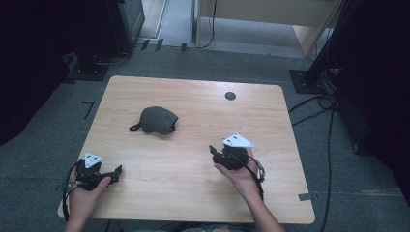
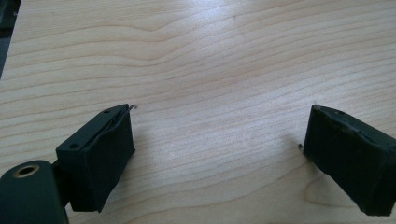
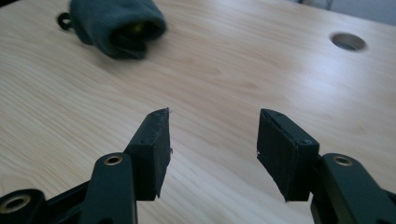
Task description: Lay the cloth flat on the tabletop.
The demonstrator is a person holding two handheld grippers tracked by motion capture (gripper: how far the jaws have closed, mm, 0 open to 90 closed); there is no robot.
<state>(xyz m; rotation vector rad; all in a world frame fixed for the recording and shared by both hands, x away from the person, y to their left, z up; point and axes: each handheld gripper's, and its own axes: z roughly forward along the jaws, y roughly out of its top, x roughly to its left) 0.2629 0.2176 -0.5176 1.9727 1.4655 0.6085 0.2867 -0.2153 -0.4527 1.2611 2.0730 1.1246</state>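
- My left gripper (image 2: 217, 154) has its two black jaws spread wide, with nothing between them.
- Below lies bare, pale wooden table (image 2: 210, 60).

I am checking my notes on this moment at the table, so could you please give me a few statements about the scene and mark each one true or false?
1. The dark grey pouch lies on the wooden table, apart from both grippers. True.
2. The right gripper is clamped on the pouch. False: nothing is between its jaws, and the pouch lies farther off.
3. The left gripper has its jaws spread over bare wood. True.
4. The round cable hole is at the table's near edge. False: it is near the far edge, to the right.
5. The pouch has a small loop at one end. True.
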